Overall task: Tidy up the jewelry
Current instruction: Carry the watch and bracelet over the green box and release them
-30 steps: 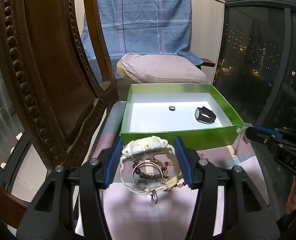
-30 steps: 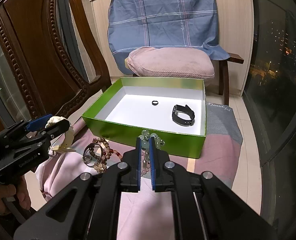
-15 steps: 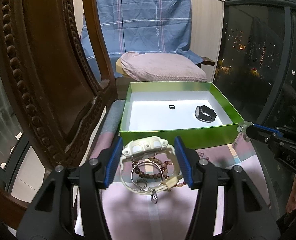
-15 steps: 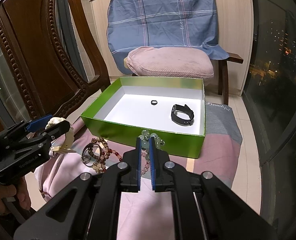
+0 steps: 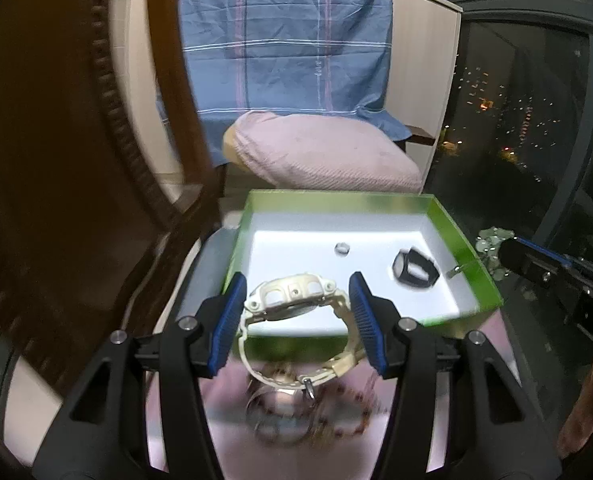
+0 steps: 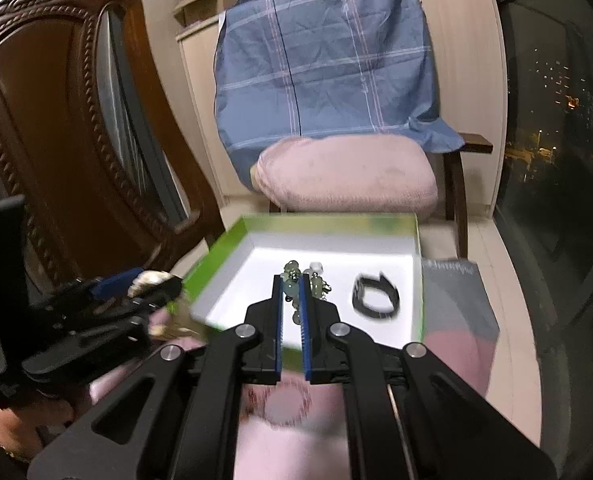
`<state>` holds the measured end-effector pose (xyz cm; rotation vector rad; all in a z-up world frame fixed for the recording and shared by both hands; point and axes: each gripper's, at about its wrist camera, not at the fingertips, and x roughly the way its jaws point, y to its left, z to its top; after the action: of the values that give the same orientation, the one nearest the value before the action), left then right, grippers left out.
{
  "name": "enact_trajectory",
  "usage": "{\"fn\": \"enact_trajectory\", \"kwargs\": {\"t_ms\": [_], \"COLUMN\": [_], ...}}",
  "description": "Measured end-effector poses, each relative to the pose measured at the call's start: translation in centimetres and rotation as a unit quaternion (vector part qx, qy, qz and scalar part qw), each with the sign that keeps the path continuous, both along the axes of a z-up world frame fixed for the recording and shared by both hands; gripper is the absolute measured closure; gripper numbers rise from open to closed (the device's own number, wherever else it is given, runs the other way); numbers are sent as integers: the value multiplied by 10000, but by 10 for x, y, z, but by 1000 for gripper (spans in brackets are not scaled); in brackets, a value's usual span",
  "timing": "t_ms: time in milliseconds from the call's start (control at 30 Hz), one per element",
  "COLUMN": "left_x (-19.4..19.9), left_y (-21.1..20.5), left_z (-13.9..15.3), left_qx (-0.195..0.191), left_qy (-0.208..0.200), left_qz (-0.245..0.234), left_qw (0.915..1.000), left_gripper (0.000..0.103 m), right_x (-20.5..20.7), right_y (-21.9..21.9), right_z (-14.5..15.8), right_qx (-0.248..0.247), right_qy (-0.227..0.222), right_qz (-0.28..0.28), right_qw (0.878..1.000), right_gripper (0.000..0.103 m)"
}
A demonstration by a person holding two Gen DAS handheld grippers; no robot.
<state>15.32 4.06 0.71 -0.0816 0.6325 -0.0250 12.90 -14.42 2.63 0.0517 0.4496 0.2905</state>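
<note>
Both loads have risen over the green box: my left gripper clamps the cream watch, my right gripper pinches the bead bracelet, so next I lower and release.

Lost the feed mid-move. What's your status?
Left gripper shut on cream watch, right gripper shut on pale green bead bracelet. Both at green box. Nothing blocking; black band, ring inside.

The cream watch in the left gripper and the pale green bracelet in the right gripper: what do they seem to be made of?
The cream watch looks like matte moulded plastic or resin, with a chunky ribbed case and strap. The pale green bead bracelet looks like glossy translucent stone or glass; blur leaves this open.
</note>
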Motion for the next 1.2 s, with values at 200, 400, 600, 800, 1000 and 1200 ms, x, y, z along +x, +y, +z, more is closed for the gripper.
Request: {"fn": "enact_trajectory", "kwargs": {"t_ms": [200, 400, 600, 800, 1000, 1200], "left_x": [52, 77, 70, 8, -58, -86], "left_y": [4, 7, 8, 29, 29, 31], "left_z": [-16, -33, -20, 34, 43, 25], "left_qx": [-256, -295, -54, -261, 254, 147], "left_qy": [328, 535, 12, -1122, -1293, -744], "left_qz": [143, 264, 392, 523, 497, 330], "left_qw": [9990, 9978, 9992, 9920, 9900, 9966], "left_gripper": [50, 50, 11, 4, 4, 4], "right_x": [48, 79, 75, 19, -32, -68], "right_y": [6, 8, -1, -49, -69, -50], "right_z": [-6, -28, -24, 16, 18, 1], "right_qx": [215, 271, 445, 985, 647, 6], "right_qy": [38, 375, 257, -848, -801, -467], "right_qz": [-48, -127, -445, -923, -1122, -883], "right_qw": [9998, 9988, 9977, 9872, 9883, 9950], "right_gripper": [95, 95, 32, 28, 28, 28]}}
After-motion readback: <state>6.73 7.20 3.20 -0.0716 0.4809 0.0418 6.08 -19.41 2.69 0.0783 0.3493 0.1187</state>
